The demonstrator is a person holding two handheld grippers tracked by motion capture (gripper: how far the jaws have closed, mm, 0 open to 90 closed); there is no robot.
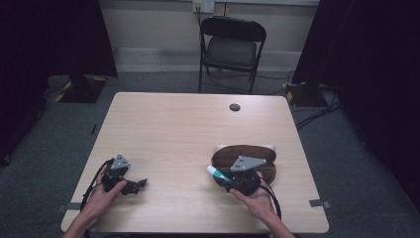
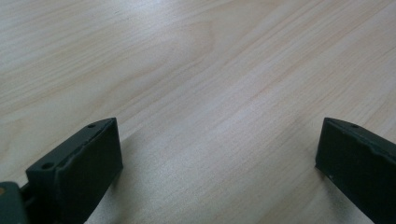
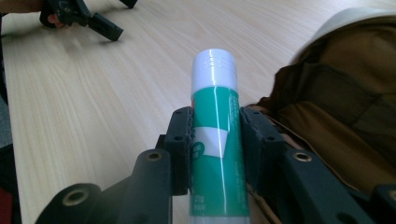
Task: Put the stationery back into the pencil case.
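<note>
Right gripper (image 3: 215, 140) clamps the glue stick (image 3: 215, 135) beside the pouch (image 3: 336, 116), placement next; left gripper (image 2: 219, 158) gapes, empty.

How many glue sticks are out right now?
1. The glue stick is clamped in the right hand-held gripper, just left of the open brown pouch. More may be hidden inside the pouch.

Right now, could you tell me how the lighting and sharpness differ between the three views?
High view: dim, dark curtains at both sides, the table evenly lit. Left gripper view: bright, wood grain sharp, the near jaws soft, a faint shadow beside each. Right gripper view: a glare streak runs down the glue stick; the brown pouch and the far gripper are slightly blurred.
</note>
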